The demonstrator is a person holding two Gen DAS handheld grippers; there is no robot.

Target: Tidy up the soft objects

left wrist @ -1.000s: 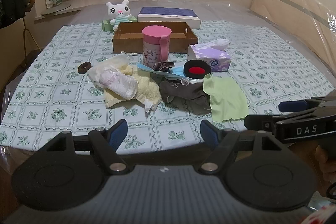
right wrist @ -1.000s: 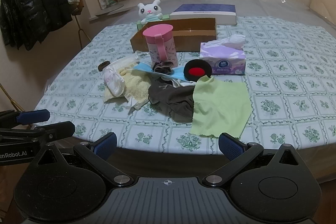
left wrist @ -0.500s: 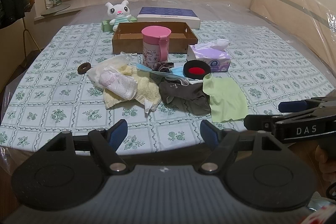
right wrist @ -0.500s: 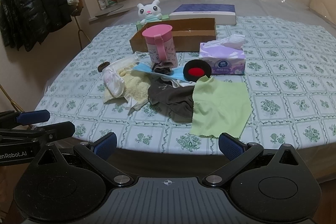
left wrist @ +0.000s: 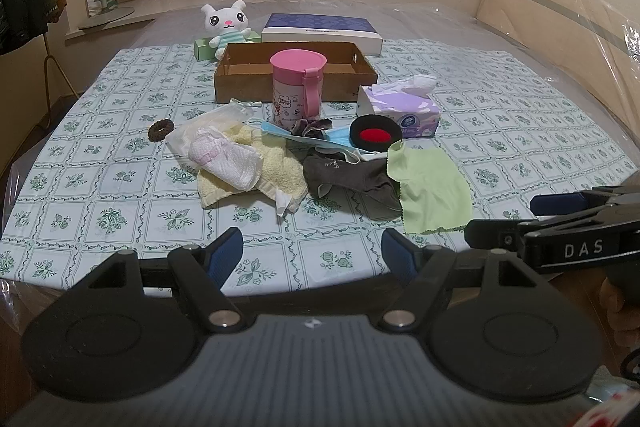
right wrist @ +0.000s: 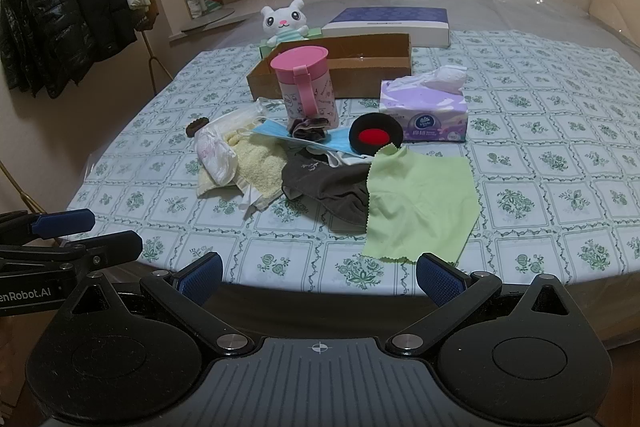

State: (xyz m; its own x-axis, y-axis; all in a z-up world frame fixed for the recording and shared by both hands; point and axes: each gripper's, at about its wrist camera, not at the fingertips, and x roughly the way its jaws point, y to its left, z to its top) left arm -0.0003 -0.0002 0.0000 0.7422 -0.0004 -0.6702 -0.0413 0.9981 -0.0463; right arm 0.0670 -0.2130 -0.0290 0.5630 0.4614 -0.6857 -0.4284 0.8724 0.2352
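My left gripper [left wrist: 312, 253] and right gripper [right wrist: 318, 277] both hang with jaws apart and empty at the near edge of the table [left wrist: 100, 195], and over the last second nothing has shifted, so sorting hasn't begun. The soft pile lies mid-table before the cardboard tray [left wrist: 294, 71]: a thin, flat green cloth [right wrist: 420, 205] overlapping a crumpled grey garment [right wrist: 324, 183], beside a nubbly cream towel [left wrist: 248, 171].

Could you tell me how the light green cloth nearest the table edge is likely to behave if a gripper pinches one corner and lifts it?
The green cloth lies thin and flat, so it will probably droop limply and weigh little. One edge overlaps the grey garment, which might get dragged along slightly.
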